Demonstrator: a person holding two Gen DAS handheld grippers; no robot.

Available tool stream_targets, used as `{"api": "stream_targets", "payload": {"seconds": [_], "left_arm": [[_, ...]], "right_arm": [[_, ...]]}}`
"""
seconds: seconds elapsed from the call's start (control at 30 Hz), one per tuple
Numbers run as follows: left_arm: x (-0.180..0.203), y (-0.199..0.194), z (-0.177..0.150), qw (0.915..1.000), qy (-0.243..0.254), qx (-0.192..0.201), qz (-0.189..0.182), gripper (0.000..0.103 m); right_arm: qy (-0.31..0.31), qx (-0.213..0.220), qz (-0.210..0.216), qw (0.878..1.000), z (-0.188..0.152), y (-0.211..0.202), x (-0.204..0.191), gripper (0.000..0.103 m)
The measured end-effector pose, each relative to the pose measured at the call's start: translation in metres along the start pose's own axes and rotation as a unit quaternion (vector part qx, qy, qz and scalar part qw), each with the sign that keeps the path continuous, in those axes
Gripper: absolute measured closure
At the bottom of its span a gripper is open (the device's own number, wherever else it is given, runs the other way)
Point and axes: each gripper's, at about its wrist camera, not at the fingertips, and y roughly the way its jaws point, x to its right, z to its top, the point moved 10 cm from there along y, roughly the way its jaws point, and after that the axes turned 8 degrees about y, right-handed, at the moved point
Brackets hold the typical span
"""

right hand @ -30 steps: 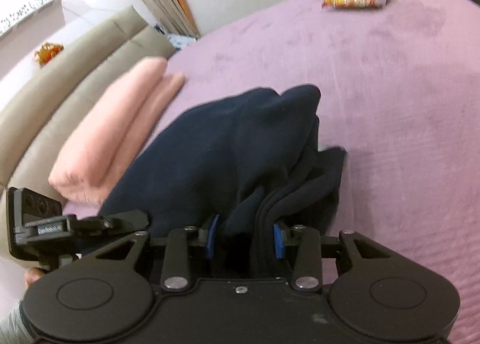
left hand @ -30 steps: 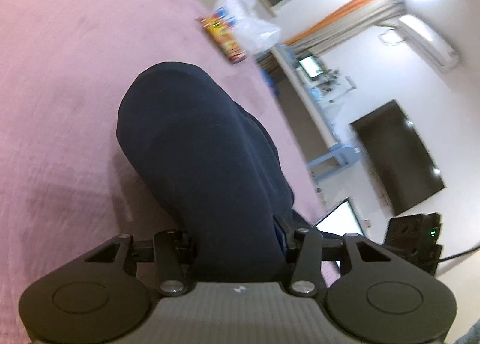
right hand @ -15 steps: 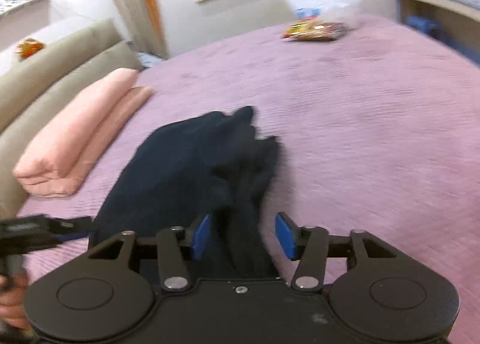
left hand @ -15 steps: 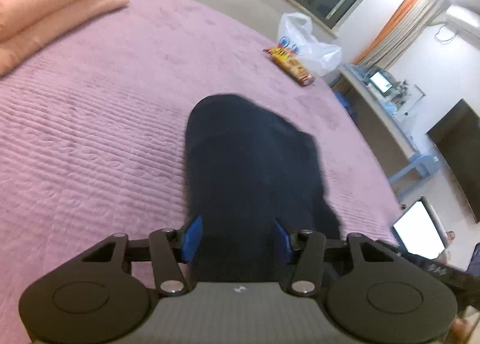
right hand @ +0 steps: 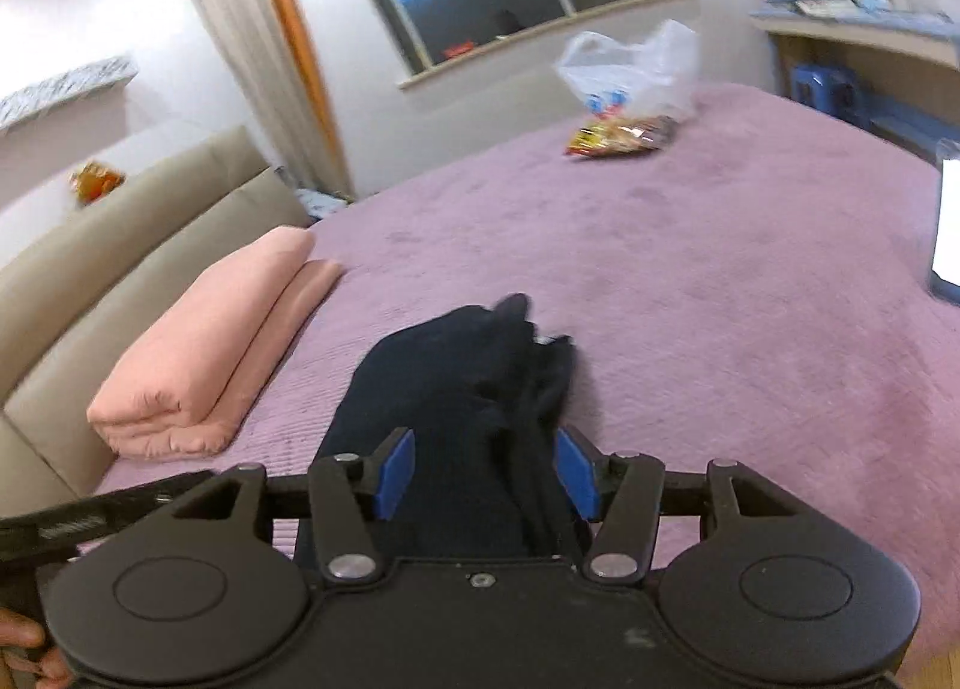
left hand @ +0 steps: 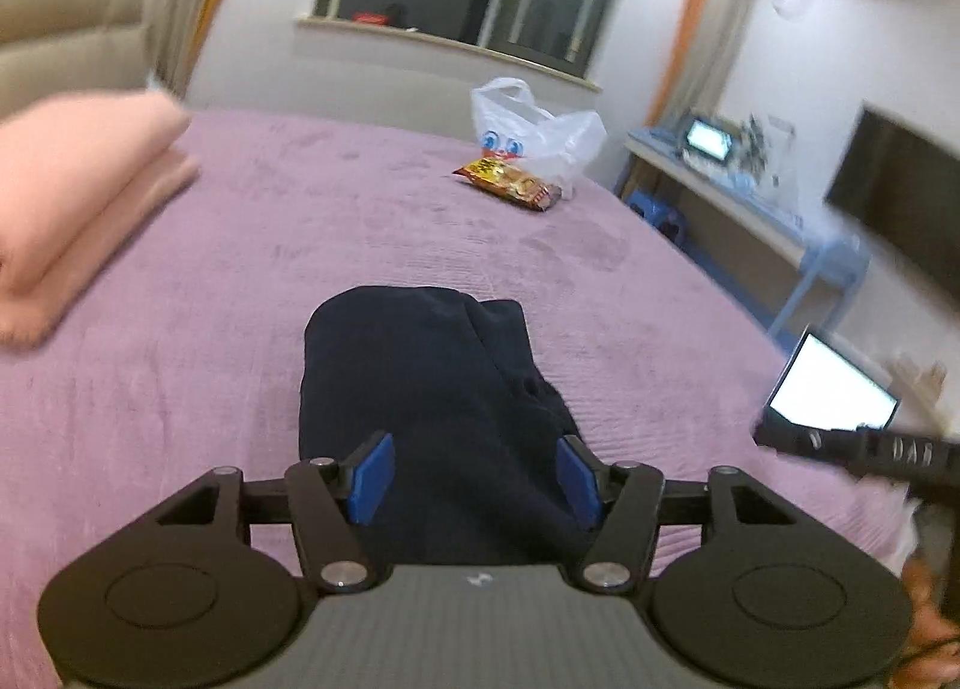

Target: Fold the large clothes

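Where visible, television (left hand: pixel 900 197) left-only

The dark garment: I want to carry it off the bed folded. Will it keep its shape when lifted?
Probably not. The dark garment looks soft and thick, its layers bunched and uneven, so it would likely sag and unfold. It seems unlikely to slide on the textured purple bedspread.

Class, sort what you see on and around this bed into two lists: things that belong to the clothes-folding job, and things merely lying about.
Belongs to the job:
- dark navy garment, bundled on the purple bedspread
- left gripper, jaws opening
- right gripper, jaws closing

Lying about:
- folded pink blanket
- white plastic bag
- snack packet
- open laptop
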Motion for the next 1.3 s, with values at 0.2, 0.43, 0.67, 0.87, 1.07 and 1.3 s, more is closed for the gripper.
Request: {"api": "stream_targets", "payload": {"seconds": [0.2, 0.43, 0.67, 0.87, 1.07, 1.3], "left_arm": [[-0.002, 0.082, -0.024, 0.9988, 0.019, -0.041, -0.020, 0.063], [-0.010, 0.130, -0.079, 0.9947, 0.032, -0.086, -0.045, 0.069], [-0.001, 0.128, -0.080, 0.9916, 0.058, -0.093, -0.068, 0.068], [-0.007, 0.127, -0.082, 0.9919, 0.024, -0.081, -0.095, 0.068], [-0.009, 0.119, -0.086, 0.9898, 0.019, -0.080, -0.117, 0.068], [-0.013, 0.095, -0.088, 0.9899, -0.020, -0.071, -0.121, 0.068]], "right_arm": [[-0.060, -0.047, -0.016, 0.997, -0.023, 0.103, -0.014, 0.082], [0.010, -0.168, -0.069, 0.983, -0.089, 0.165, 0.049, 0.086], [-0.024, -0.047, 0.009, 0.999, 0.020, 0.166, -0.006, 0.082], [-0.116, -0.089, -0.028, 0.989, 0.031, 0.293, -0.025, 0.089], [-0.130, -0.014, -0.198, 0.971, 0.043, 0.302, 0.030, 0.103], [-0.126, -0.037, -0.070, 0.989, 0.005, 0.201, -0.008, 0.090]]}}
